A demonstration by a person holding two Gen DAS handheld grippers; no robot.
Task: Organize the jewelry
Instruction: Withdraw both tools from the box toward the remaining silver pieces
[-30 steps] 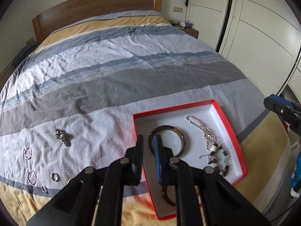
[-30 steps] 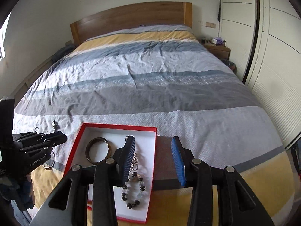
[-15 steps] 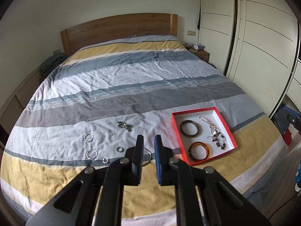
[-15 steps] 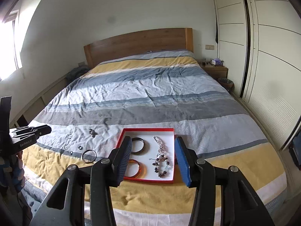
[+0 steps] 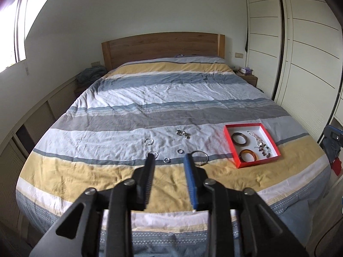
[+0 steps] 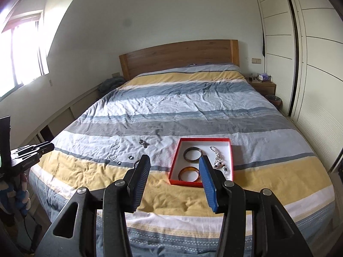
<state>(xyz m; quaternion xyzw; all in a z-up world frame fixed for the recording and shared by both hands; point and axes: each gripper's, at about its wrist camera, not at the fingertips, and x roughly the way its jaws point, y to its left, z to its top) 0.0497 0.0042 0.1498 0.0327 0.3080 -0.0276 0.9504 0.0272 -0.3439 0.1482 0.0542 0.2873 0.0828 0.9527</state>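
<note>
A red box with a white inside [image 5: 229, 142] [image 6: 174, 164] lies on the bed near its foot. It holds a dark bangle [image 5: 239, 138] [image 6: 192, 154], an amber bangle [image 5: 247, 155] [image 6: 188, 173], a silver chain [image 5: 255, 136] and a beaded bracelet [image 5: 264, 151]. Loose rings [image 5: 180, 151] [image 6: 130, 157], small silver hoops [image 5: 148, 141] [image 6: 115, 146], a silver cluster [image 5: 183, 133] [image 6: 143, 143] and a thin metal bangle [image 5: 201, 153] lie left of the box. My left gripper [image 5: 169, 157] and right gripper [image 6: 174, 160] are open, empty, held back from the bed.
The striped duvet [image 5: 171, 98] covers a bed with a wooden headboard [image 5: 163, 47]. White wardrobe doors [image 5: 304, 60] stand on the right, a nightstand [image 6: 262, 85] beside the headboard. A window [image 6: 21, 51] is on the left wall.
Both grippers have pulled far back from the box to beyond the foot of the bed. The left gripper's jaws have opened wider. The jewelry has not moved.
</note>
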